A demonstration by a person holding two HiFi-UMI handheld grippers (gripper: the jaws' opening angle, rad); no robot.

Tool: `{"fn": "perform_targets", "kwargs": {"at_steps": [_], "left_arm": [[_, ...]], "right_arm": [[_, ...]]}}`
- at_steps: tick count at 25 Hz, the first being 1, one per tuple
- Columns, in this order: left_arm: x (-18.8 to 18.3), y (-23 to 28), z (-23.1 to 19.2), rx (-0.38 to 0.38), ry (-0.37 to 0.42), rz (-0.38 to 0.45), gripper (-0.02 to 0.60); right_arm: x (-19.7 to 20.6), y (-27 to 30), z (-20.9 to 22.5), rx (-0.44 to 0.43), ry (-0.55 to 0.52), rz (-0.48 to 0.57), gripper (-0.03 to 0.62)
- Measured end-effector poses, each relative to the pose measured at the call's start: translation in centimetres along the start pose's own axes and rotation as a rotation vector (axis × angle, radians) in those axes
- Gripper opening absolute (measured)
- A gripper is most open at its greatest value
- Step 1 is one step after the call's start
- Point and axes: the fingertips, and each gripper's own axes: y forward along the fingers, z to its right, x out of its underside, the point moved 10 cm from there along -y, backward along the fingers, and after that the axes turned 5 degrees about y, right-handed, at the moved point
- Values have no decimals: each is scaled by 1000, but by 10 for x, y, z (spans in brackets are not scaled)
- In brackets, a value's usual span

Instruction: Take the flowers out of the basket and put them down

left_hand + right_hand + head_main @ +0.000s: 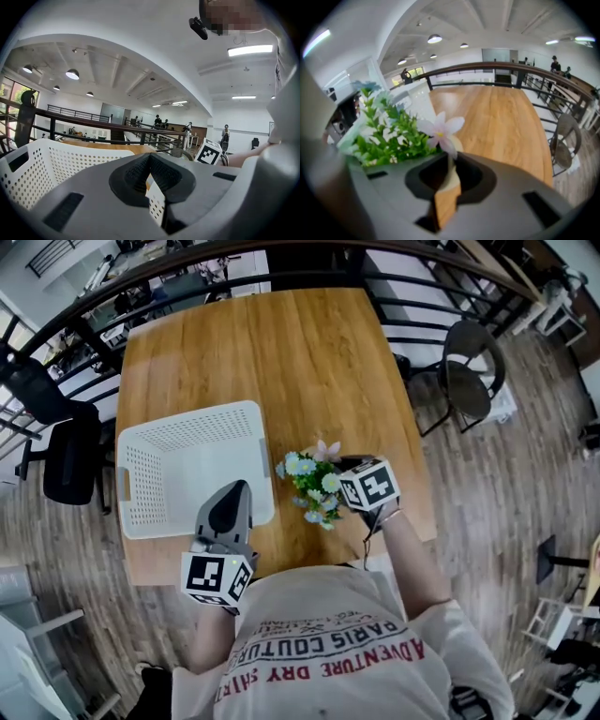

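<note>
Shirt (361,657) reads "PARIS COUTURE", R gripper (449,158) holding flowers (312,477)

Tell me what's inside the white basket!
Nothing shows inside the white basket: just its bare holey floor. The left gripper covers its near corner, so that bit is hidden. The flowers are outside, beside it.

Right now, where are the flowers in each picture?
Head view: flowers in the middle, just right of the white basket.
Left gripper view: not in it.
Right gripper view: flowers at left, above the jaws.
Shared landmark: the wooden table.
</note>
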Motion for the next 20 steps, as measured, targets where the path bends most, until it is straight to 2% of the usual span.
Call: {"fn": "perform_targets", "kwargs": {"at_steps": [5,12,20], "left_arm": [[3,-3,1,-34,16,-21,26],[6,-4,-6,-33,23,-29,26],[1,-5,-11,-11,27,-27,26]], "right_arm": [[15,24,7,-11,23,-58,72],[23,44,11,4,74,-87,77],[26,46,7,99,108,-96,78]]}}
